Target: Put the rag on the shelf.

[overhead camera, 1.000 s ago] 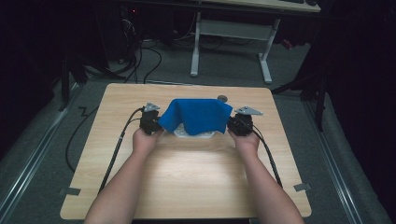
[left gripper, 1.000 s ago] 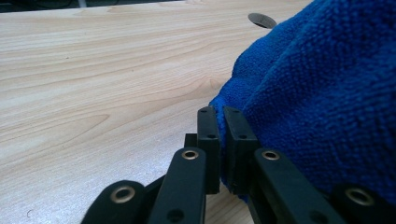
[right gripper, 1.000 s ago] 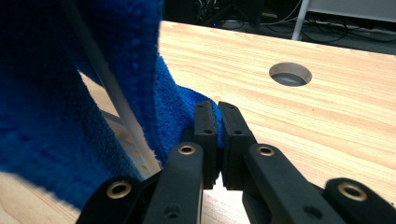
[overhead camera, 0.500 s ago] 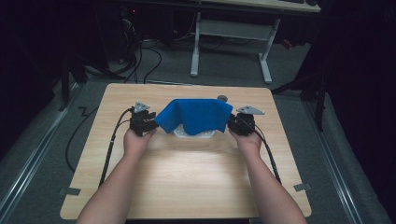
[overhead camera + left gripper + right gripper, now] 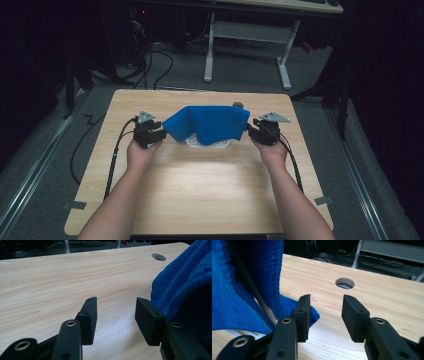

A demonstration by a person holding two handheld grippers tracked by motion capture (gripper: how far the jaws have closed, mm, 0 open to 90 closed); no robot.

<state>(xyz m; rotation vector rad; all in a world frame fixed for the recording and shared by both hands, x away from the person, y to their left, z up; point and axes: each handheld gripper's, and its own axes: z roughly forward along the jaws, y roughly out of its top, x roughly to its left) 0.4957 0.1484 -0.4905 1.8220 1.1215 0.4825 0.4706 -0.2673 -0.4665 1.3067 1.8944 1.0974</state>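
Wooden table (image 5: 200,185), two hands, two grippers. Left gripper (image 5: 159,134) and right gripper (image 5: 251,131) have both just been opening, nothing between either pair of jaws. One blue towel (image 5: 210,122) lies draped over one white object (image 5: 207,143) between them; beyond, one cable hole (image 5: 239,105).

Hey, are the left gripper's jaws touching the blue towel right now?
Cannot tell. In the left gripper view the left gripper stands open with bare table between its jaws, but the blue towel lies against one jaw's outer side.
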